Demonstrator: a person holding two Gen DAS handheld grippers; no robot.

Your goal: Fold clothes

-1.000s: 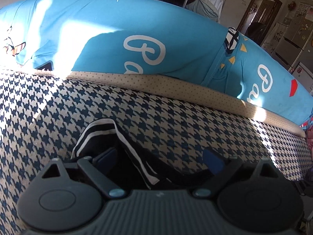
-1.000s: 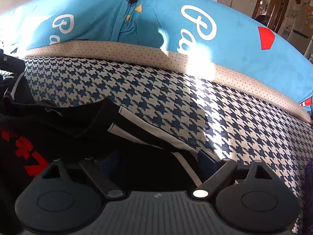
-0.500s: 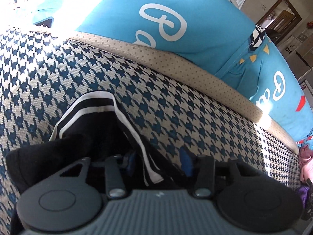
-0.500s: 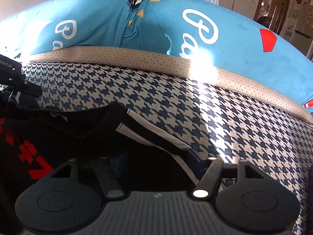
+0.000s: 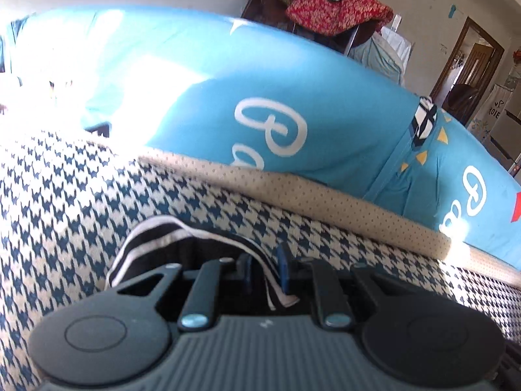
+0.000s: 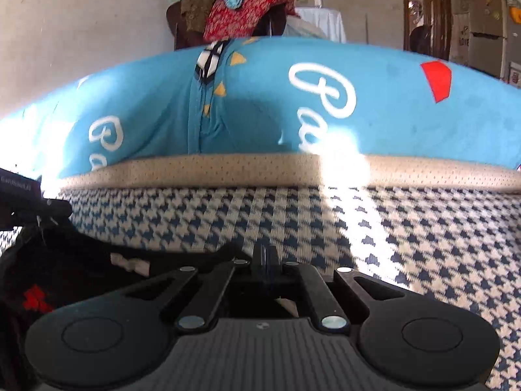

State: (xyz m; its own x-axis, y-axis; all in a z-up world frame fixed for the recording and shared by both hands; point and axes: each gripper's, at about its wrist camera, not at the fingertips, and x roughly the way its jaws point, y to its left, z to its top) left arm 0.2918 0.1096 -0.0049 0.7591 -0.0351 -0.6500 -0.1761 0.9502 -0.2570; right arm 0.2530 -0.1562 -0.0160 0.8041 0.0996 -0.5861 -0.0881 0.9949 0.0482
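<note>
A black garment with white stripes (image 5: 153, 238) lies on the houndstooth sofa seat (image 5: 65, 195). My left gripper (image 5: 265, 272) is shut on its striped edge, which hangs between the blue pads. In the right wrist view the same black garment (image 6: 81, 273), with a red print (image 6: 34, 298), spreads to the left. My right gripper (image 6: 265, 257) is shut on its edge, low over the seat (image 6: 407, 234). The left gripper's body (image 6: 22, 192) shows at the left edge of that view.
A bright blue cushion with white lettering (image 5: 276, 104) runs along the back of the seat above a beige dotted band (image 5: 325, 195). Piled clothes (image 5: 332, 6) sit behind it. A doorway (image 5: 469, 62) and a fridge (image 6: 488, 22) are at the far right.
Both grippers went from open around the garment's edge to shut on it. Both views have tilted up, showing more of the room behind the cushion.
</note>
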